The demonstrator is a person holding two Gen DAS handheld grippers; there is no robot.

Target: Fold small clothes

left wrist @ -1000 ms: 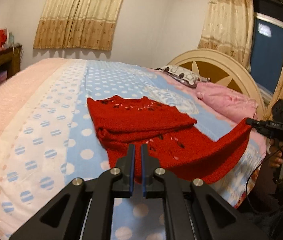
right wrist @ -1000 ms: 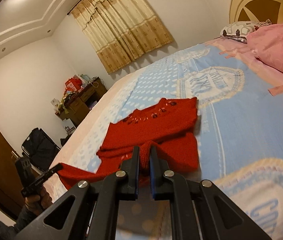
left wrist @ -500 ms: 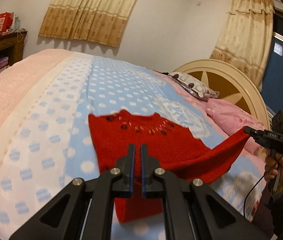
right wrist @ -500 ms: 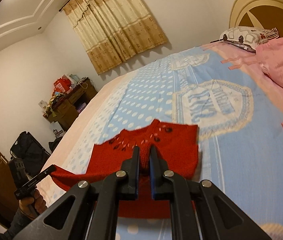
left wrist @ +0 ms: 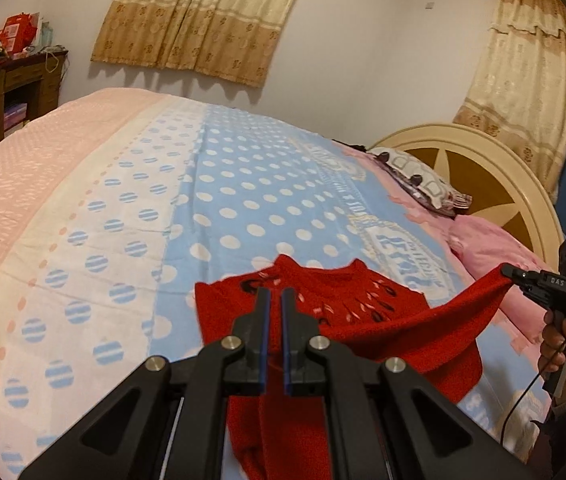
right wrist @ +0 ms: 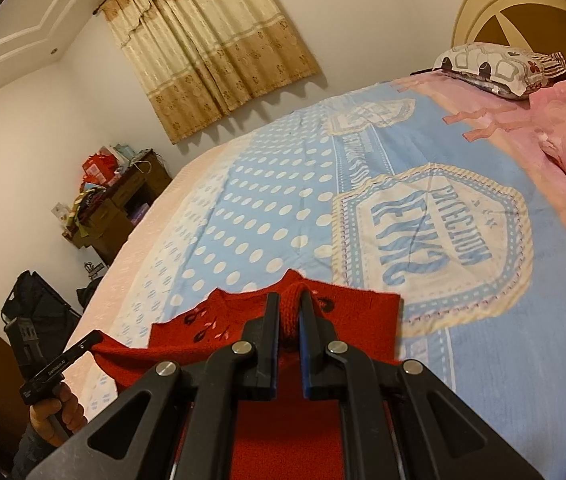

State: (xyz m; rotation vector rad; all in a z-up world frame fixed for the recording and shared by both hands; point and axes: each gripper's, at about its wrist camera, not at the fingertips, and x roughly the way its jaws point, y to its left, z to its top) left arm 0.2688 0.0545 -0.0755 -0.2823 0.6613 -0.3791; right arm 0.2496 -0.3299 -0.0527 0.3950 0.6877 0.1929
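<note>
Red knit sweater (left wrist: 347, 312), small, patterned yoke: far part lies on bed (left wrist: 243, 184) near its front edge, near hem lifted off the cover, stretched betw. both grippers.

Left gripper (left wrist: 274, 312): jaws nearly together, clenched on knit at one hem corner; right wrist view shows it at far left w/ cloth pulled to a point. Right gripper (right wrist: 289, 312): clamped on a bunched roll of knit, clearly pinched betw. the pads.

Judgement: mid-fold, hem being carried toward neckline.

Risks:
- loose knit stretches; uneven pull from the two sides = skewed fold line.
- thin bite on left corner could slip out under tension.
- dragging instead of lifting would slide the resting part and wrinkle it.

Pink pillow (left wrist: 491, 240), headboard (left wrist: 483, 152) off to the right, well apart.
</note>
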